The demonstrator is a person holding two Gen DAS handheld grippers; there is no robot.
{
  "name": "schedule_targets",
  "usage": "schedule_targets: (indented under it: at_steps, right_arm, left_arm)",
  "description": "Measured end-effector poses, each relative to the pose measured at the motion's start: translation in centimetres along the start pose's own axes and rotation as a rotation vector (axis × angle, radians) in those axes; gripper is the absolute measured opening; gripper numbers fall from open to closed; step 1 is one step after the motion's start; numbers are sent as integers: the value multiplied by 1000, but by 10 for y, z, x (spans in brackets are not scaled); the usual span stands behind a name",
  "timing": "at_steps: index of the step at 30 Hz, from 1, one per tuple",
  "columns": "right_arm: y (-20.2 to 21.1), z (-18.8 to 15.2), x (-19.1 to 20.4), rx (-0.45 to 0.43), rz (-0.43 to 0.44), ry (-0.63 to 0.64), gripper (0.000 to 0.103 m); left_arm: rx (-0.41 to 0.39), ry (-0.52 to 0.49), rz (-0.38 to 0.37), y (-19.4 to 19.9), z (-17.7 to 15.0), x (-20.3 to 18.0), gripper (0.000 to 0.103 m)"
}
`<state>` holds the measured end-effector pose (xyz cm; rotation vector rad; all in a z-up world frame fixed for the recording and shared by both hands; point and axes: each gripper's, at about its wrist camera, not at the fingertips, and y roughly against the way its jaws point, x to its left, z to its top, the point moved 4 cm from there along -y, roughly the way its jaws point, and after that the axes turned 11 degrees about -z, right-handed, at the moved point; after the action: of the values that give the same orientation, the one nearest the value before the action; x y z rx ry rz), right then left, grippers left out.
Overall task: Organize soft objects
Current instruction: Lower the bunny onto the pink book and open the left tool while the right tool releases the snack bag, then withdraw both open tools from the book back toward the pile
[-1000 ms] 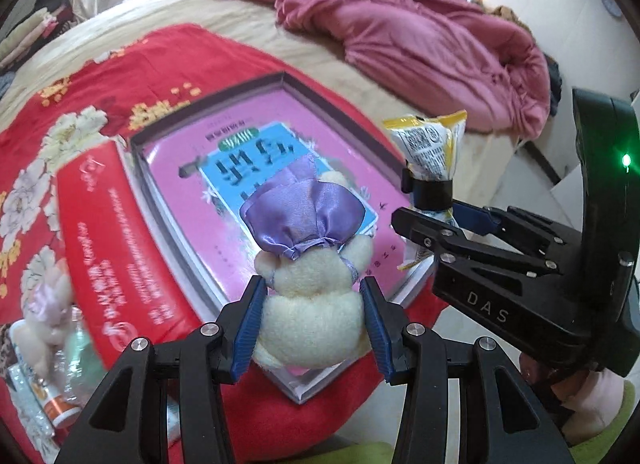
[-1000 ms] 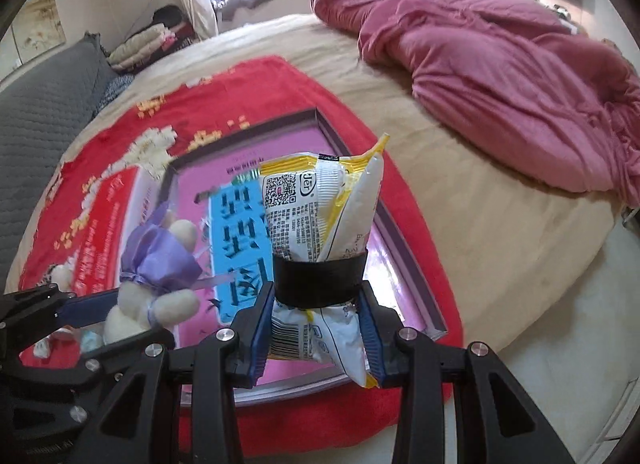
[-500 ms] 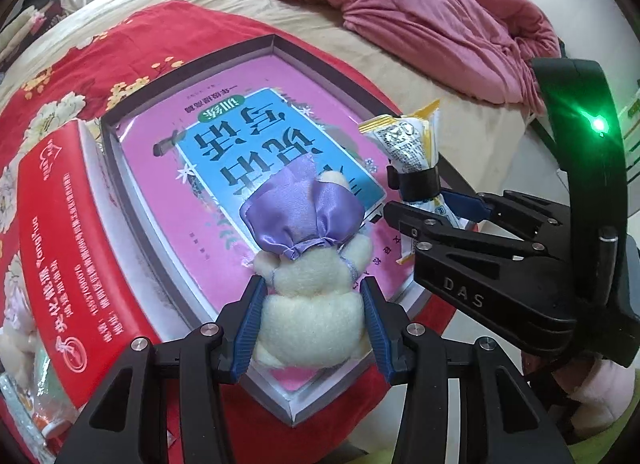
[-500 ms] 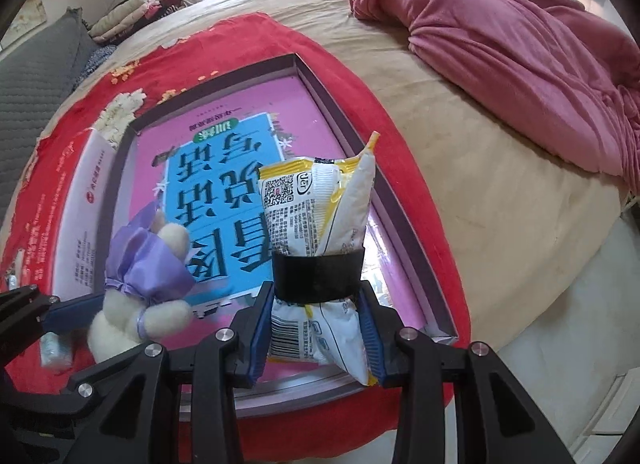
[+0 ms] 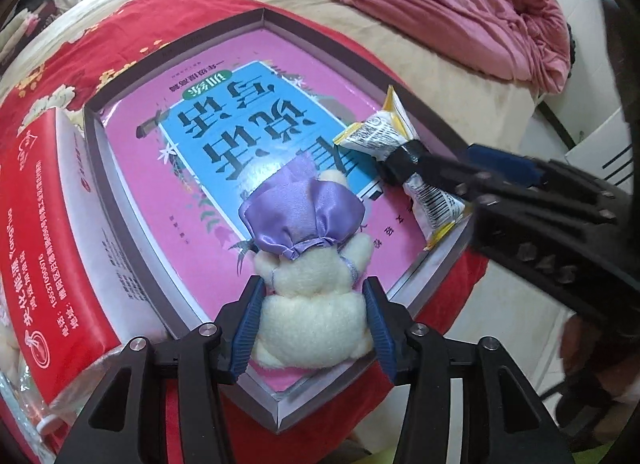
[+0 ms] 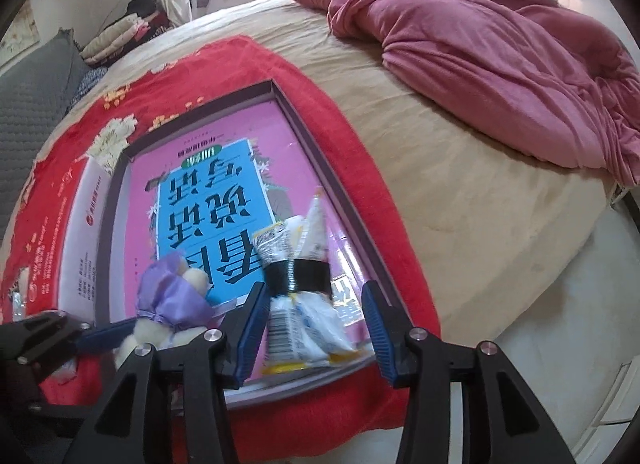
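In the left wrist view, the left gripper (image 5: 313, 324) is seen at the lower middle of the frame, its jaws about half spread and opening slightly. A plush toy (image 5: 310, 264) is set between the blue pads (image 5: 247, 330), and its cream body is still pinched on both sides. The toy's long axis runs up the frame, along the line of the fingers, with the purple satin hood pointing away from the camera toward the frame's centre. The toy is held over the near corner of a shallow grey box (image 5: 256, 396), in which a pink and blue book (image 5: 224, 136) lies flat.

In the right wrist view, the right gripper (image 6: 314, 330) is seen at the lower middle of the frame. Its jaws are opening, and a clear gap is seen between the right pad and a snack packet (image 6: 298, 296); whether the left pad still touches the packet cannot be told, since the packet is blurred. The packet is cinched at its middle by a black band (image 6: 298, 276). Its long axis runs up the frame and leans slightly right, with the crimped yellow end uppermost and the barcode end lowest, resting on the book near the box's lower right edge.

The box is laid on a red flowered cloth (image 6: 248, 64) spread over a beige bed (image 6: 460, 192). A rumpled pink quilt (image 6: 480, 44) is seen in the upper right of that view.
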<state>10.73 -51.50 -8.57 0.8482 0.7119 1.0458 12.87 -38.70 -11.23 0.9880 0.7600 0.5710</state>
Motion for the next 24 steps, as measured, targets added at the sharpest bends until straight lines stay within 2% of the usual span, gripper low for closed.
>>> schedule_targets:
  at_steps: [11, 16, 24]
  right_arm:
    - [21, -7, -7, -23, 6, -23, 49]
    - [32, -7, -8, -38, 6, -28, 50]
    - [51, -5, -7, -74, 5, -42, 56]
  left_arm:
    - [-7, 6, -5, 5, -4, -1, 55]
    - [-23, -11, -1, 14, -7, -7, 65]
    - [-59, -39, -13, 35, -11, -16, 74]
